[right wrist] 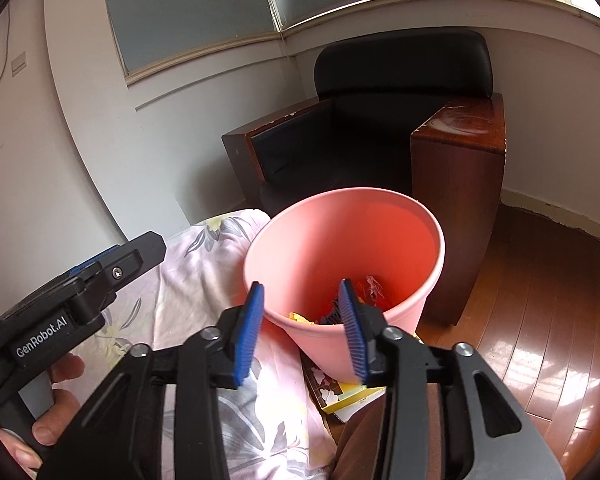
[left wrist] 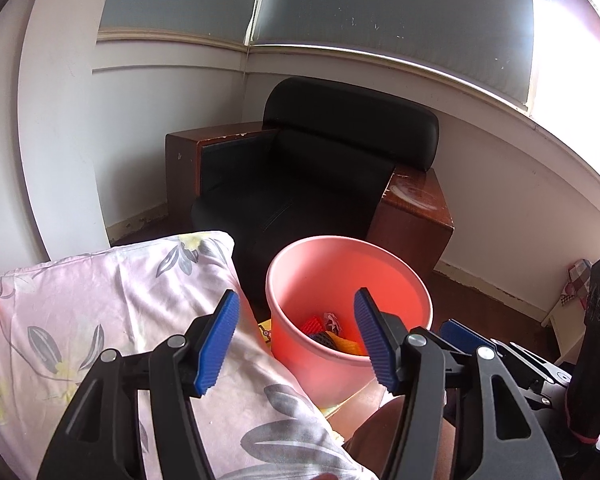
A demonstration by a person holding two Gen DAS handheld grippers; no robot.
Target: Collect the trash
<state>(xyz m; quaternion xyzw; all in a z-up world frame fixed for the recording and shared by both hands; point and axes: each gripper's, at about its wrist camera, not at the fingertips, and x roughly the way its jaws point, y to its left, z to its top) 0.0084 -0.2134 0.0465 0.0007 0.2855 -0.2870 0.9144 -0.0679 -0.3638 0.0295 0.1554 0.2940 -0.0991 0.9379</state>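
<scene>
Both grippers released, nothing between pads. Left gripper (left wrist: 296, 338) above bed corner, beside pink bin (left wrist: 342, 264). Right gripper (right wrist: 302, 330) over bin's near rim. Bin on wood floor (right wrist: 540, 300), between floral bedsheet (right wrist: 236, 360) and black armchair (right wrist: 380, 128). Trash (left wrist: 332, 332) at bin bottom: red, yellow, dark scraps.
</scene>
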